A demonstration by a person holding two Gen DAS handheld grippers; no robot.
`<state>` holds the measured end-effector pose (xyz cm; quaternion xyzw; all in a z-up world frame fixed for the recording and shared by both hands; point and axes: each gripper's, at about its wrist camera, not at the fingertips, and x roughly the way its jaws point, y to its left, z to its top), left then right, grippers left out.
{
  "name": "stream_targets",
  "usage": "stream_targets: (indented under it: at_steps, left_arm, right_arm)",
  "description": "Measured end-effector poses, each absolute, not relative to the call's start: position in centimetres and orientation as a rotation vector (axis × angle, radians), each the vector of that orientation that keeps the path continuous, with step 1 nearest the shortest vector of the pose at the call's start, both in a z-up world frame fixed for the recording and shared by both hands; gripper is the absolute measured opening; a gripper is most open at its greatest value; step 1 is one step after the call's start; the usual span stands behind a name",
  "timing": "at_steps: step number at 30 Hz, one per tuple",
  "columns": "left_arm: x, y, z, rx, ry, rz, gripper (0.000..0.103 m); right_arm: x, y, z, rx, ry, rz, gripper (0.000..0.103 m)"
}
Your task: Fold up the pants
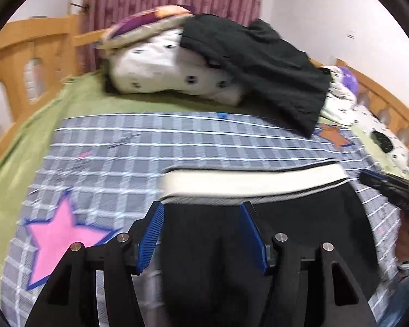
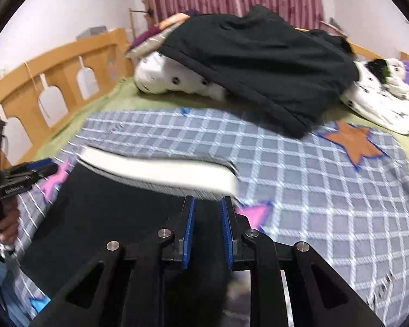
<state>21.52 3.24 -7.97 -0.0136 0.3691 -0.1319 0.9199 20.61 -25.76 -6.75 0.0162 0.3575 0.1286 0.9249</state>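
Black pants (image 1: 215,245) with a white waistband (image 1: 248,181) lie on the checked bedspread, waistband away from me. My left gripper (image 1: 201,207) is open, its blue pads above the black fabric just below the waistband's left part. My right gripper (image 2: 207,200) is open with a narrower gap, over the pants (image 2: 109,218) near the right end of the waistband (image 2: 161,171). The left gripper also shows in the right wrist view (image 2: 27,174), and the right gripper in the left wrist view (image 1: 387,182). Both views are motion-blurred.
The grey checked bedspread (image 1: 122,152) with pink and orange stars covers a green sheet. At the back lie white spotted pillows (image 1: 171,73) with another black garment (image 1: 261,62) draped over them. A wooden bed rail (image 2: 49,81) runs along the left; a pink curtain hangs behind.
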Motion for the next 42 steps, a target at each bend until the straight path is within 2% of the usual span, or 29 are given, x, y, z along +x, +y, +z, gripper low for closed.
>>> stream_targets:
  at_steps: [2,5,7,15,20,22,25,28,38,42]
  left_arm:
    - [23.9,1.4,-9.3,0.031,0.787,-0.268,0.056]
    - [26.7,0.3,-13.5,0.069,0.903,-0.173,0.055]
    - [26.5,-0.3,-13.6,0.093,0.868,-0.162,0.055]
    - [26.2,-0.5,-13.9,0.096,0.849,-0.162,0.057]
    - [25.3,0.2,-12.2,0.062,0.814,-0.152,0.055]
    - [25.3,0.9,-11.4,0.003,0.776,-0.162,0.055]
    - [26.8,0.3,-13.4,0.048,0.842,-0.171,0.055]
    - [27.0,-0.4,-14.1,0.075,0.846,-0.165,0.055]
    - [26.4,0.4,-13.9,0.043,0.87,-0.21,0.056]
    - [23.4,0.0,-13.3,0.127,0.871,-0.202,0.058]
  right_arm:
    - [22.2,-24.6,-6.8,0.024,0.719,0.283,0.019]
    - [25.1,-22.3,-10.5,-0.111,0.779,0.24,0.018]
    - [25.8,-22.3,-12.4,-0.121,0.763,0.212,0.018]
    - [25.6,-22.7,-12.3,-0.106,0.757,0.206,0.018]
    - [25.5,-23.3,-11.6,-0.048,0.776,0.218,0.024]
    - [25.6,-23.8,-10.5,-0.022,0.786,0.22,0.033]
    - [25.5,-24.0,-9.8,0.01,0.743,0.22,0.038]
    - [26.5,-22.7,-12.5,-0.074,0.806,0.187,0.037]
    - [26.5,-23.6,-12.6,-0.012,0.794,0.2,0.039]
    - [25.3,-23.3,-11.6,-0.046,0.816,0.159,0.045]
